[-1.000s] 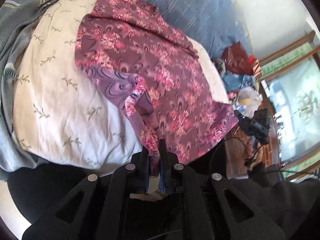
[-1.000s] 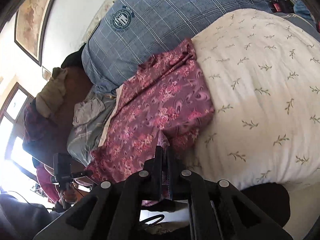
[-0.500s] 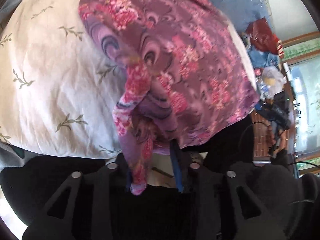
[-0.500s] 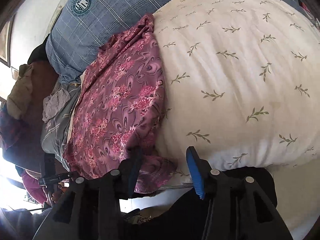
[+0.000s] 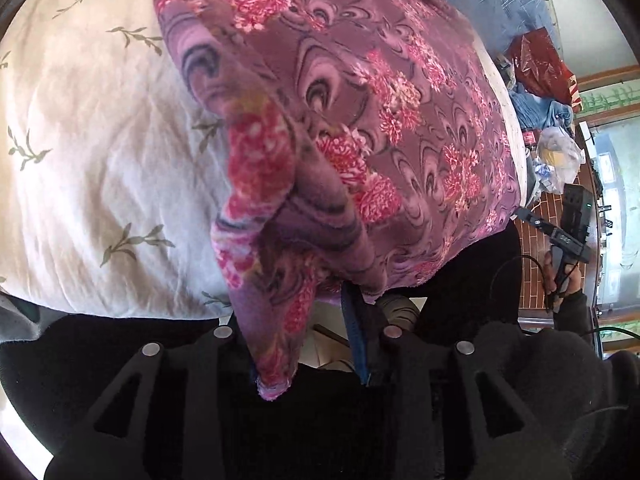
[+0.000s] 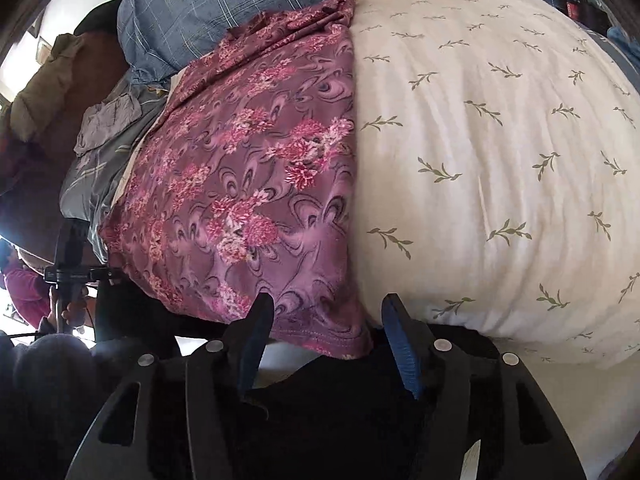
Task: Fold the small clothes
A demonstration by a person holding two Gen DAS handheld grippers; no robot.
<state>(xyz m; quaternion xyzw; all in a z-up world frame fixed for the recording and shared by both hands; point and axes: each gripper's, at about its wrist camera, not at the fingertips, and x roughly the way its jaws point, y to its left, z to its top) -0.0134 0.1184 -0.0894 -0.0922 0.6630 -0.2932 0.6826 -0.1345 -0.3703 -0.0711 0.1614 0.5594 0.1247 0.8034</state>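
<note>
Starting at the left, we have the left gripper (image 5: 304, 344) with its jaws parted; a loose flap of the floral garment (image 5: 360, 128) droops over the left finger, and only the blue pad of the other finger (image 5: 354, 336) shows, so the cloth hangs on the tool without being pinched. From that draped corner the garment runs up and away to the right across the cream leaf-print duvet (image 5: 92, 152), ending toward the blue checked pillow (image 5: 492, 4). Moving right, our right gripper (image 6: 326, 344) is also spread wide, holding nothing, and the garment's near hem (image 6: 320, 336) sits between its two blue pads (image 6: 400, 344), with the straight folded edge running directly away from the tool toward the pillow. We judge that the garment's long axis points away from both tools, lying forward and slightly left of the right one, so a next fold would bring the near end over the far end. Both tools sit at that near end; the right one has the flatter, cleaner hem to pinch, while the left must first shed or re-grip its bunched flap.
</note>
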